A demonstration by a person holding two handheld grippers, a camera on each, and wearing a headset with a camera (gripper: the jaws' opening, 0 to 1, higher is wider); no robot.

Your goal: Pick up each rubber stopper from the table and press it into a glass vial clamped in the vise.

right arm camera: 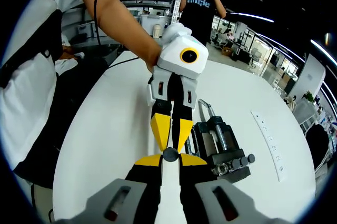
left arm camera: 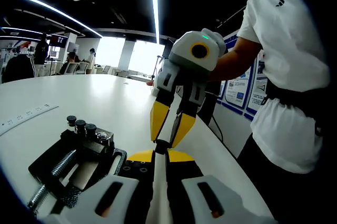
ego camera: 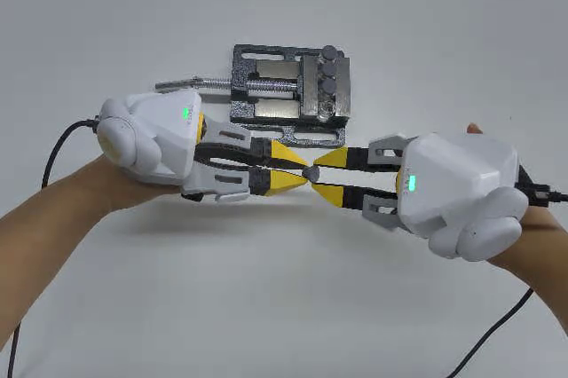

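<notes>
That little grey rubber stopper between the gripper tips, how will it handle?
Probably light: the rubber stopper is tiny beside the jaws. Likely grippy and slightly squashy, being rubber. Its round shape suggests it may roll if dropped on the smooth table.

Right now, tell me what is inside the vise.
Clamped in the vise, four vials stand in a row. Three carry dark stoppers; the open vial is nearest the person. The jaws cover the vials' lower parts, so any contents cannot be seen.
</notes>
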